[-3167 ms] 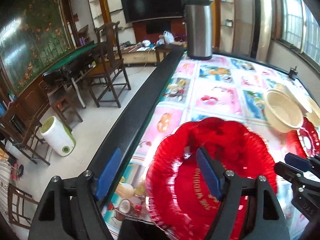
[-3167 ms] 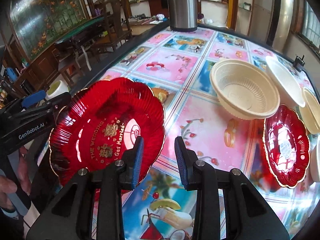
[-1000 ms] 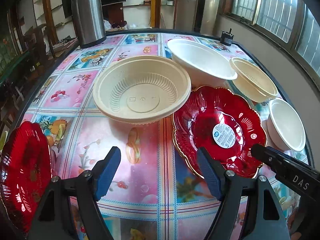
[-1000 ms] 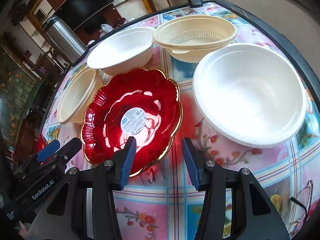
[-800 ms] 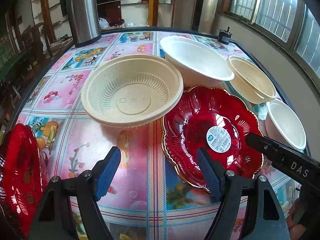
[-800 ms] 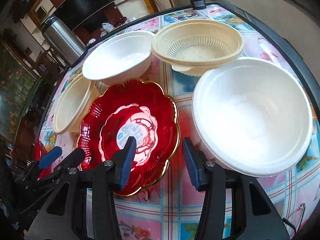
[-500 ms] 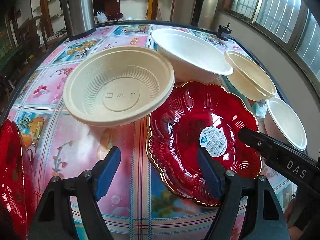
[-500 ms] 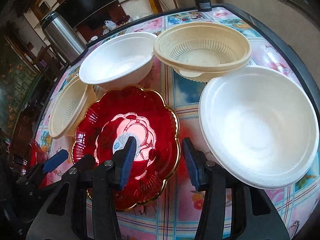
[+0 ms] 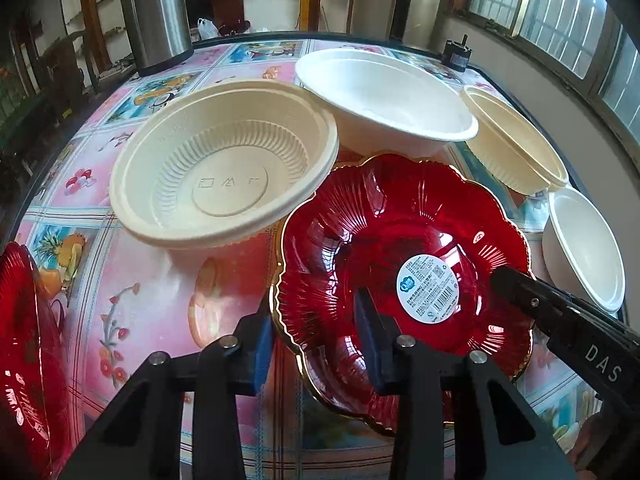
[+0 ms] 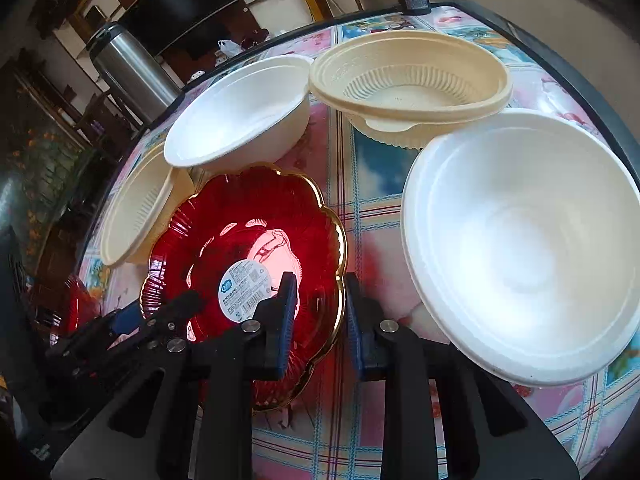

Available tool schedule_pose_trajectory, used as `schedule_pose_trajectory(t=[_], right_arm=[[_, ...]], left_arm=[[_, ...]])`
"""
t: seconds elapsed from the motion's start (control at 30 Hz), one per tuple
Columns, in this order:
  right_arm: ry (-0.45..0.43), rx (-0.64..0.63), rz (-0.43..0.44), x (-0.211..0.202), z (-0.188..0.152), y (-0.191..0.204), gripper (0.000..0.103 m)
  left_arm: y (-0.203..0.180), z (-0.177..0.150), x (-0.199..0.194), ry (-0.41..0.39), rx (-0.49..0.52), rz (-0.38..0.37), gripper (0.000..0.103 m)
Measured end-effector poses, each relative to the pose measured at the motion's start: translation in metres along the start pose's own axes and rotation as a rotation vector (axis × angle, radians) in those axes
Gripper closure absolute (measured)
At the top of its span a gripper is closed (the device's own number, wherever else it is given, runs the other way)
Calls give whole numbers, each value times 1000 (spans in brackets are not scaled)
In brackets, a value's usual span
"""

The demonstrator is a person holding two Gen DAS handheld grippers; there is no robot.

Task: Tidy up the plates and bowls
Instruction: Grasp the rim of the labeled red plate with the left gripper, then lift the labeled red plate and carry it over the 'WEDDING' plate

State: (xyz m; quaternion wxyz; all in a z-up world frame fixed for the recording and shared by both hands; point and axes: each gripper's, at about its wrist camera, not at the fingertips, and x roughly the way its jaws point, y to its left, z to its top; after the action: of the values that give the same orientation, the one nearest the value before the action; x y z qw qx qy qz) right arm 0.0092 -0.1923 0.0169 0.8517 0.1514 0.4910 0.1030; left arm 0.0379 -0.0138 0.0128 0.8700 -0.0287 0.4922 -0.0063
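Observation:
A red flower-shaped plate point(image 9: 404, 248) with a gold rim and a white sticker lies on the table; it also shows in the right wrist view point(image 10: 248, 264). My left gripper point(image 9: 316, 332) straddles its left rim, one pad outside and one over the plate, jaws narrowed but with a gap. My right gripper point(image 10: 318, 312) straddles its right rim the same way. A second red plate point(image 9: 20, 360) lies at the far left. Cream ribbed bowls point(image 9: 224, 164) point(image 10: 412, 80) and white foam bowls point(image 9: 384, 92) point(image 10: 528, 240) surround the plate.
A steel thermos point(image 9: 154, 12) stands at the table's far left corner. A small black device point(image 9: 456, 56) sits at the far edge. The flowered tablecloth point(image 9: 140, 300) has a dark raised table edge point(image 10: 568, 76) around it. Chairs stand beyond on the left.
Both grippers have moved in onto the stickered red plate, and their jaws have narrowed around its opposite rims. The other red plate stays at the left.

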Motion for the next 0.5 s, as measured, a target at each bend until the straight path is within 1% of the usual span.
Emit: schedule_pose_trajectory(t=[0.03,0.07,0.13,0.2,0.33,0.5], right_arm=[[-2,7,5,-1,0,-1,80],[-6,11,7,-2,-1,-2,80],[-16,5,-7,-4,-4,0,80],[-47,14,-12,-10,-9,0,80],[-48,-43,-68,-14,-23,11,80],[-77,-65,-78,-27,-36,19,80]], left_arm=[[1,0,-1,0,-1,-2,72],[2,-1,-1,2,-1,-5,73],[4,-5,-4,6,-2,-12,73],[4,-8,-8,1,3,-11,74],[8,-13,-15,-13,-3,1,77],[14,-19,-23,-14,-7,-7,77]])
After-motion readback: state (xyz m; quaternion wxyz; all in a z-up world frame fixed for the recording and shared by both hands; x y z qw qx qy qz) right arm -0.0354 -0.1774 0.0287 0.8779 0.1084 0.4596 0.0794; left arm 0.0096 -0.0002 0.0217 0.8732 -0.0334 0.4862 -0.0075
